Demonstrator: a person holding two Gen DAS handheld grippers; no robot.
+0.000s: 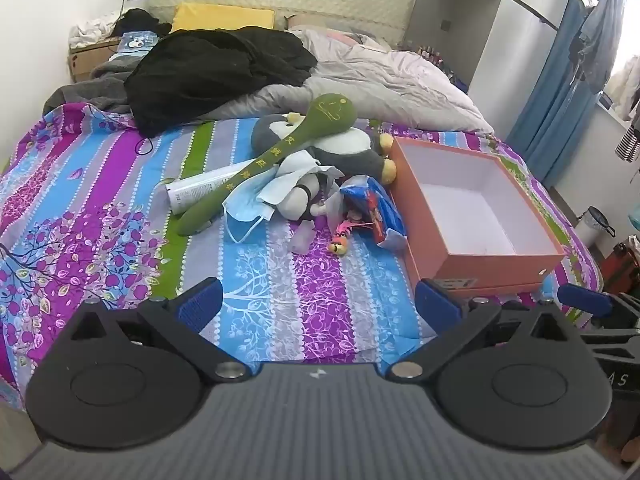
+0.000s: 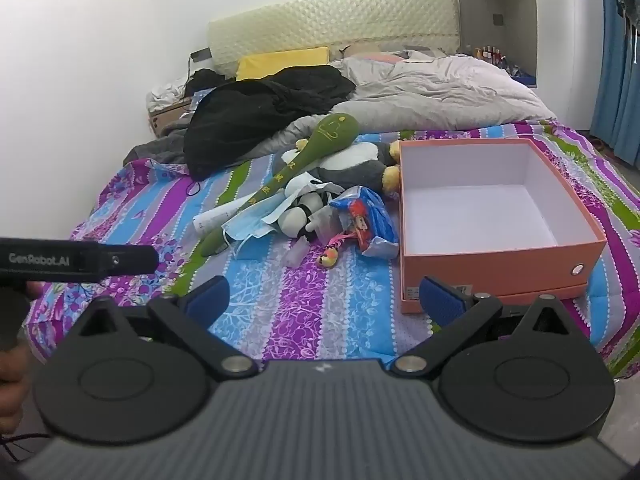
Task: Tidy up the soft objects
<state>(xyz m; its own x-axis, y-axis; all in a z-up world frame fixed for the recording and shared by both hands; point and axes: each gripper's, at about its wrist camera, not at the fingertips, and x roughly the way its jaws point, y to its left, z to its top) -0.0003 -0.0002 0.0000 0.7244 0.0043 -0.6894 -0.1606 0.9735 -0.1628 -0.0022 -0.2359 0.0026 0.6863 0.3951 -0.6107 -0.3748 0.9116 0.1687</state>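
Observation:
A pile of soft things lies mid-bed: a long green plush mallet, a grey and white penguin plush, a small white and black plush, blue face masks, a blue snack bag and a tiny orange doll. An open orange box stands empty right of the pile. My left gripper and right gripper are open and empty, hovering over the bed's near edge.
A white tube lies under the mallet. A black garment, a grey duvet and a yellow pillow lie toward the headboard. Blue curtains hang right. The left gripper's body shows at the right wrist view's left.

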